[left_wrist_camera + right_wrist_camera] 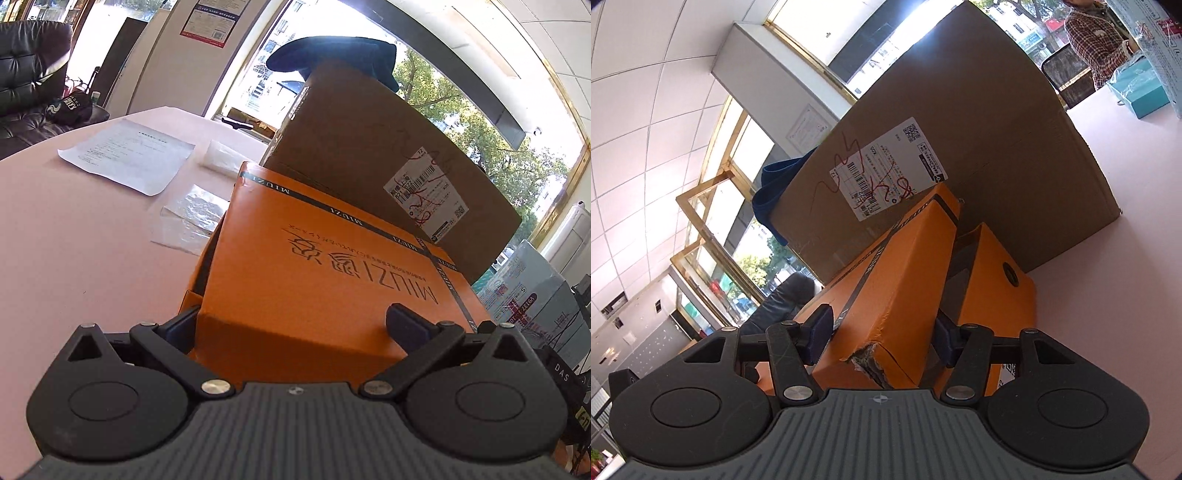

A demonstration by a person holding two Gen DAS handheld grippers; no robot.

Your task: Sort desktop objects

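An orange box lid printed MIUZI (325, 266) is tilted up off its orange base (997, 288), which rests on the pink table (74, 240). My left gripper (295, 325) is shut on the lid's near edge, one finger on top of it and the other at its left corner. In the right wrist view the same lid (905, 280) shows a torn corner, and my right gripper (882, 336) is shut across its side wall. A dark gap shows between lid and base. What the base holds is hidden.
A large brown cardboard carton (369, 147) with a shipping label stands right behind the orange box, a dark blue cloth (332, 55) on top. A printed sheet (125, 155) and clear plastic bags (192, 218) lie to the left. A teal box (1141, 92) and a person in a plaid shirt (1093, 40) are beyond.
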